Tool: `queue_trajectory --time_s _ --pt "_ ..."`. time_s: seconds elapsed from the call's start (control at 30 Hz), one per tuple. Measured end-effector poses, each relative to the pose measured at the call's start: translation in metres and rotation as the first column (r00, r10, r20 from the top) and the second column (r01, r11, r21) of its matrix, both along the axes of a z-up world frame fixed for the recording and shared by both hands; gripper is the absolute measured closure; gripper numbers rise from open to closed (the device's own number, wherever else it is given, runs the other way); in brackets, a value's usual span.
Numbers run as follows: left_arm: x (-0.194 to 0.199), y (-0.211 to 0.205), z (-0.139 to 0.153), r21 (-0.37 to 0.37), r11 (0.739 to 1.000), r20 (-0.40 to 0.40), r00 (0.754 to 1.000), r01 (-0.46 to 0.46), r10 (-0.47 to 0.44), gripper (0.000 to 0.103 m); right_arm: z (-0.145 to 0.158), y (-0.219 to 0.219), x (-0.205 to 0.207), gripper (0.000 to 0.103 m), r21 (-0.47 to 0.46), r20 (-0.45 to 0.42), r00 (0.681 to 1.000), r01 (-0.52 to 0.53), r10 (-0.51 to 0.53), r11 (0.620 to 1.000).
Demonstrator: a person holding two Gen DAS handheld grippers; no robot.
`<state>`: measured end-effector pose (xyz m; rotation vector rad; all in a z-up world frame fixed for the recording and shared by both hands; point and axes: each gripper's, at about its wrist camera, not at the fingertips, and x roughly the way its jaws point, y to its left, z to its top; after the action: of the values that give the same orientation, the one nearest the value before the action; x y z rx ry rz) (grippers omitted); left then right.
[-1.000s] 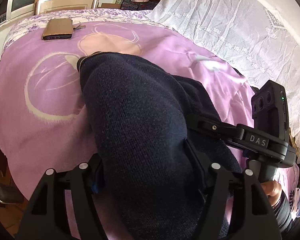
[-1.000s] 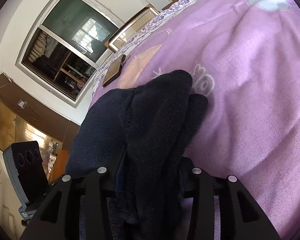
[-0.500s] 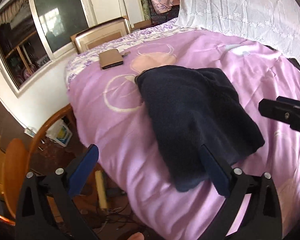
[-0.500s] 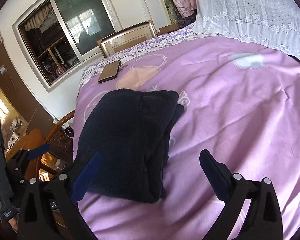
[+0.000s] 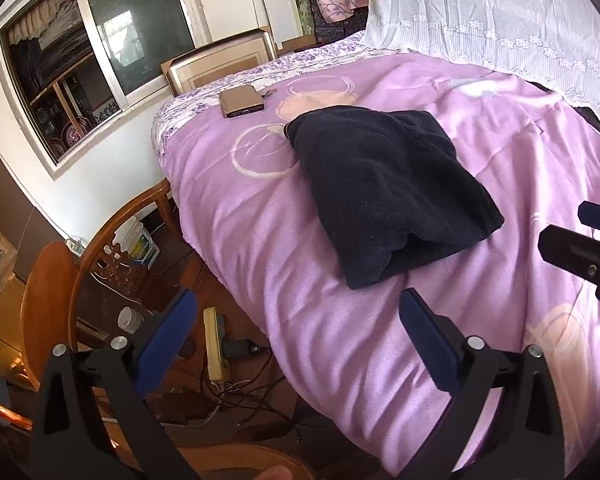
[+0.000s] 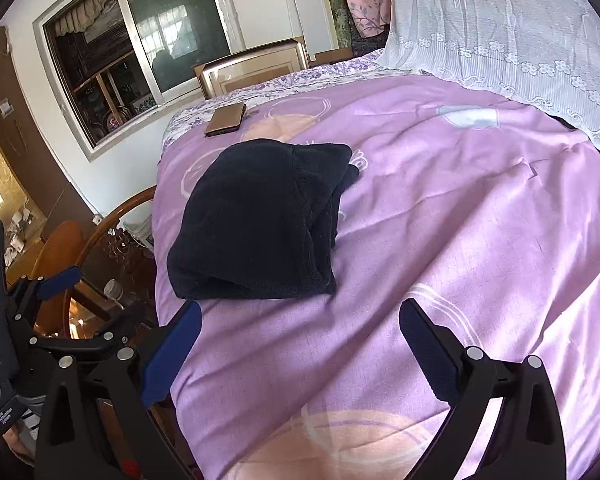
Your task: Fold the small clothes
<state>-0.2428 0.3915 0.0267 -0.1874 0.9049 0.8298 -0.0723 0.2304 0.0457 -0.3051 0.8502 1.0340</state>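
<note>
A folded dark navy knitted garment (image 5: 388, 192) is lying on a lilac bedspread printed with pale circles (image 5: 300, 320), near the bed's corner and close to the edge that faces a window. Its layers are stacked into a thick rounded bundle, with one narrow end pointing toward the head of the bed.

The left gripper (image 5: 296, 332) is hovering above the bed's edge, just short of the garment. Its jaws have just been opening and are now standing wide apart, with nothing between the blue pads (image 5: 164, 336) and nothing touching them.

The right gripper (image 6: 300, 338) is hanging over bare bedspread beside the garment's near end. Its jaws have likewise just been opening and are gaping wide, holding nothing.

A flat brown phone-sized case (image 5: 242, 101) is resting farther up the bed, well apart from the garment. A white lace-trimmed cloth (image 5: 500, 24) is draping over the far side. A wooden chair with a curved back (image 5: 112, 248) is standing on the floor beside the bed, near a power strip and tangled cables (image 5: 216, 344).
</note>
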Motion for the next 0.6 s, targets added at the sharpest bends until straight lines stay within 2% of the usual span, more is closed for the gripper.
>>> queue_trajectory --time_s 0.27,0.4,0.6 --pt "-0.004 0.008 0.009 -0.004 1.000 0.049 0.998 -0.026 0.026 0.005 0.009 0.013 -0.001 0.003 -0.017 0.013 1.000 -0.008 0.008 1.000" --pt "-0.002 0.012 0.007 -0.019 0.999 0.042 0.999 -0.034 0.034 0.005 0.009 0.028 -0.008 0.003 -0.056 0.008 0.999 -0.040 0.041 0.998" --pt "0.000 0.010 0.005 -0.022 1.000 0.032 0.999 -0.022 0.023 0.005 -0.001 0.022 -0.007 0.003 -0.076 0.034 0.999 -0.024 0.026 0.997"
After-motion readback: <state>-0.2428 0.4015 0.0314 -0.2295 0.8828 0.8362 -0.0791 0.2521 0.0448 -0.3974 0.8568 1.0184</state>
